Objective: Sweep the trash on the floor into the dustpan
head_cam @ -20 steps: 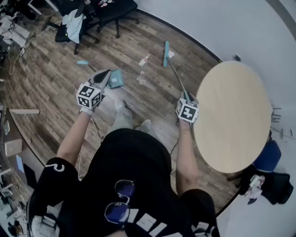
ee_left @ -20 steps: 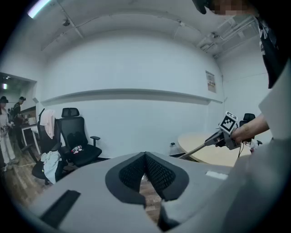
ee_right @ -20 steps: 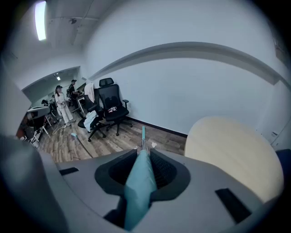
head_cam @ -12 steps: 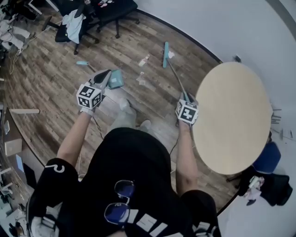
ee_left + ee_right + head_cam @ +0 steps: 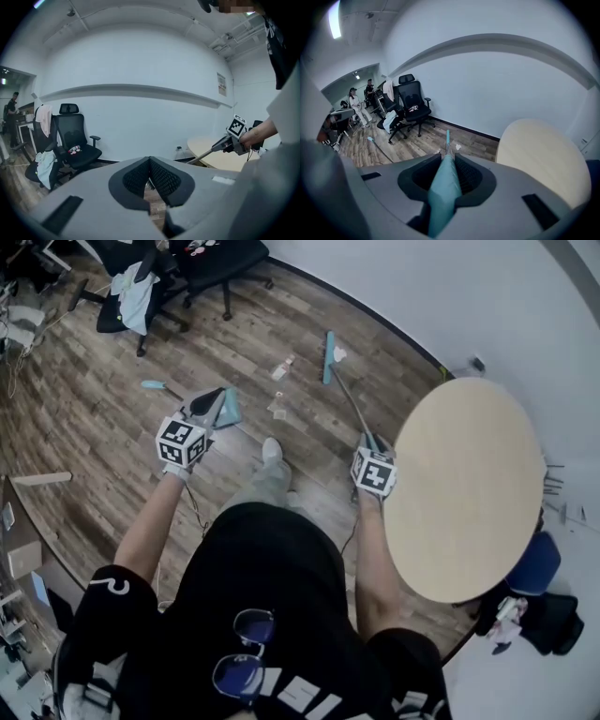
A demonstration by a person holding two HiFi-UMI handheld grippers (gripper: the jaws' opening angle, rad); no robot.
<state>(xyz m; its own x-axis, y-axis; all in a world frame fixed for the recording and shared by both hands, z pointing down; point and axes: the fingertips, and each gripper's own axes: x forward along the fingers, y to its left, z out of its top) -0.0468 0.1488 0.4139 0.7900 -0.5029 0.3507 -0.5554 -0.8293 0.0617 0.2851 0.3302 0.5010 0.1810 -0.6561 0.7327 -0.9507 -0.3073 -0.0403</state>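
Note:
My right gripper is shut on the teal handle of a broom. Its thin shaft runs forward to the teal broom head on the wood floor, beside a white crumpled scrap. Two more bits of trash lie left of the head. My left gripper has its jaws closed, at the teal dustpan. The dustpan's thin rod ends in a teal tip. The rod itself is hidden in the left gripper view.
A round beige table stands close on the right, near the white wall. Black office chairs stand at the far left. A wooden board lies on the floor at left. People stand far off.
The person's foot has stepped forward between the grippers and the view has shifted slightly. Both grippers keep their grip; broom head and dustpan hold about the same places beside the trash.

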